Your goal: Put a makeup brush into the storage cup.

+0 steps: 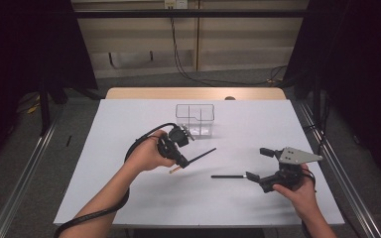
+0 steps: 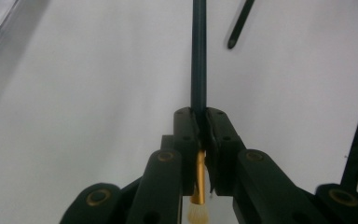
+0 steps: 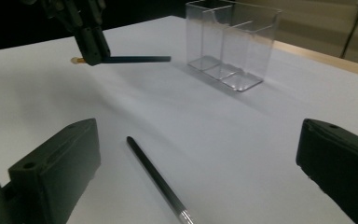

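My left gripper (image 1: pixel 181 161) is shut on a small brush (image 1: pixel 201 156) with a dark handle, a gold ferrule and pale bristles, and holds it above the white table. In the left gripper view the jaws (image 2: pixel 202 126) clamp the brush (image 2: pixel 198 60) just above the ferrule, with the handle pointing away. The right gripper view has this gripper (image 3: pixel 91 46) and its brush (image 3: pixel 140 59) at the upper left. A thin black stick (image 1: pixel 228 176) lies flat on the table. My right gripper (image 1: pixel 259 163) stands open at its right end, and the stick (image 3: pixel 156 175) lies between the wide-apart jaws (image 3: pixel 199 140).
A clear plastic organizer (image 1: pixel 194 119) with several compartments stands upright at the table's middle back, and its walls (image 3: pixel 230 46) stand beyond the stick. The white table surface (image 1: pixel 129 198) ends in a wooden strip at the far edge. A cable trails from the left hand.
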Demonstrator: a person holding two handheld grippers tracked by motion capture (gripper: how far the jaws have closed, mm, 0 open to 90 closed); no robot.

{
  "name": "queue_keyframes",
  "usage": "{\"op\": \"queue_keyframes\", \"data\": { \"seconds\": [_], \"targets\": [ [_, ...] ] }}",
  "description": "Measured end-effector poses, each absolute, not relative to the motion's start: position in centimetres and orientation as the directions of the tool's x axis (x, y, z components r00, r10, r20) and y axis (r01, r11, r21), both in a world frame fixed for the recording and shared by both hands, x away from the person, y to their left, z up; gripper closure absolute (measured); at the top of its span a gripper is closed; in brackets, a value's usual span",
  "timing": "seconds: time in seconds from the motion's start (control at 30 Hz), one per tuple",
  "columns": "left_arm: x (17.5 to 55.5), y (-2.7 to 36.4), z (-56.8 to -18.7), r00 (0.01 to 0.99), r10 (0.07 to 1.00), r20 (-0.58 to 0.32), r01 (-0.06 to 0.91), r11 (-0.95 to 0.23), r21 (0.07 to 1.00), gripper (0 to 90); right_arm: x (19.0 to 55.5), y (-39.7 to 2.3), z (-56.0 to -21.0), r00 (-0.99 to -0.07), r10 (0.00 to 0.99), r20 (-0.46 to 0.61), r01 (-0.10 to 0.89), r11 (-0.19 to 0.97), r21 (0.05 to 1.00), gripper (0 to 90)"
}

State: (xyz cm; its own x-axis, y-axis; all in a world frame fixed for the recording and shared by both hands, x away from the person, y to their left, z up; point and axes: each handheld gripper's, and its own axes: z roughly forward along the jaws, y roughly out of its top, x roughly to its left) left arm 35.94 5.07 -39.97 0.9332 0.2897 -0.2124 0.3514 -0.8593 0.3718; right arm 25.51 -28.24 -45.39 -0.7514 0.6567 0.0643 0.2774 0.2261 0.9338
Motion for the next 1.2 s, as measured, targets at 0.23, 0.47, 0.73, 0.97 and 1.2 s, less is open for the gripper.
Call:
{"op": "queue_keyframes", "data": {
  "seconds": [0.23,0.47,0.73,0.97,1.2],
  "targets": [
    [35.4,3.5,-39.8,0.947,0.253,-0.200,0.312,-0.875,0.371,83.8,27.0,-27.1,-43.6,-0.800,0.599,0.049,0.294,0.319,0.901,0.0],
    [35.2,2.7,-39.7,0.954,0.228,-0.195,0.286,-0.886,0.366,83.9,28.0,-25.8,-42.5,-0.833,0.551,0.038,0.320,0.426,0.846,0.0],
    [34.9,2.0,-39.6,0.957,0.201,-0.209,0.267,-0.891,0.366,83.8,28.9,-23.9,-42.2,-0.864,0.502,0.041,0.340,0.520,0.783,0.0],
    [34.7,1.5,-39.7,0.969,0.137,-0.207,0.207,-0.906,0.368,83.8,29.8,-22.4,-41.9,-0.898,0.440,0.028,0.322,0.612,0.722,6.5],
    [34.4,1.3,-40.1,0.966,0.137,-0.222,0.213,-0.904,0.370,83.8,30.5,-21.1,-42.0,-0.927,0.375,0.002,0.277,0.682,0.677,23.3]
  ]
}}
